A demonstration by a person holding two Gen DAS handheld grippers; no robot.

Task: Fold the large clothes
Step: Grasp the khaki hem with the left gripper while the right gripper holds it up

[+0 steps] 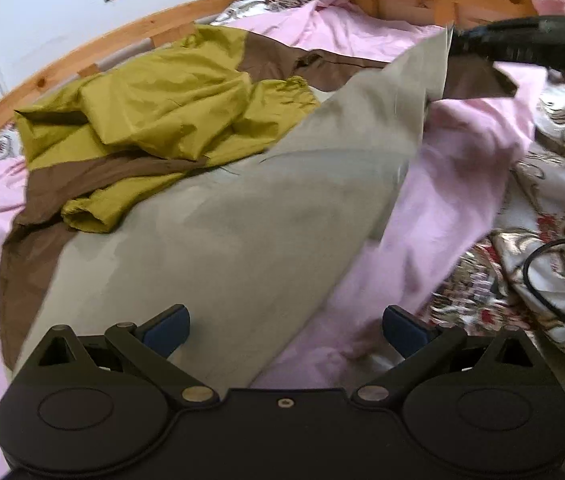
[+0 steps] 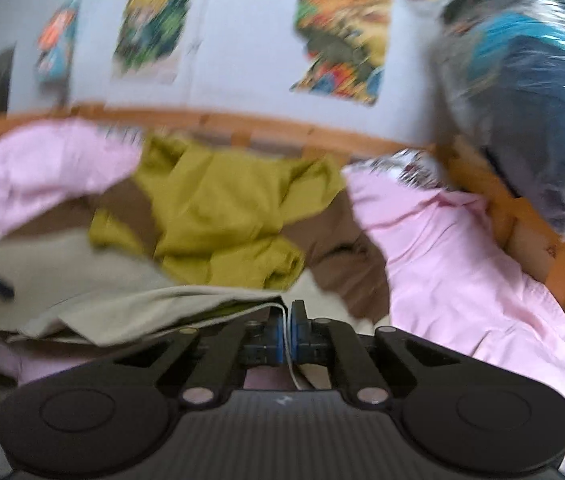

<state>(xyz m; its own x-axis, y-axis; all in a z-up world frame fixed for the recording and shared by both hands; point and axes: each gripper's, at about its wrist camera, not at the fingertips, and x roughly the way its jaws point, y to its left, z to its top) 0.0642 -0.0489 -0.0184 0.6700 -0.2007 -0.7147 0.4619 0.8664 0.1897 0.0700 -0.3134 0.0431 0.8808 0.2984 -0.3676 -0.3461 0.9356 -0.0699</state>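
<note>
A large garment in olive-green, brown and beige [image 1: 186,128] lies rumpled on a pink sheet [image 1: 462,168]. Its beige panel [image 1: 242,240] is lifted into a taut sheet toward the upper right. There the right gripper [image 1: 458,46] appears as a dark shape at the panel's corner. In the right wrist view the right gripper [image 2: 287,312] is shut on the beige hem [image 2: 154,304], which is pinched between the blue pads. My left gripper [image 1: 286,330] stands open low over the near end of the beige panel, nothing between its pads. The green part [image 2: 218,216] is bunched behind.
A wooden bed frame [image 1: 94,56] curves along the far side, a wall with colourful posters [image 2: 342,36] behind it. A plastic-wrapped bundle [image 2: 522,92] sits at the right. A floral quilt [image 1: 542,248] with a black cable [image 1: 538,280] lies at the right.
</note>
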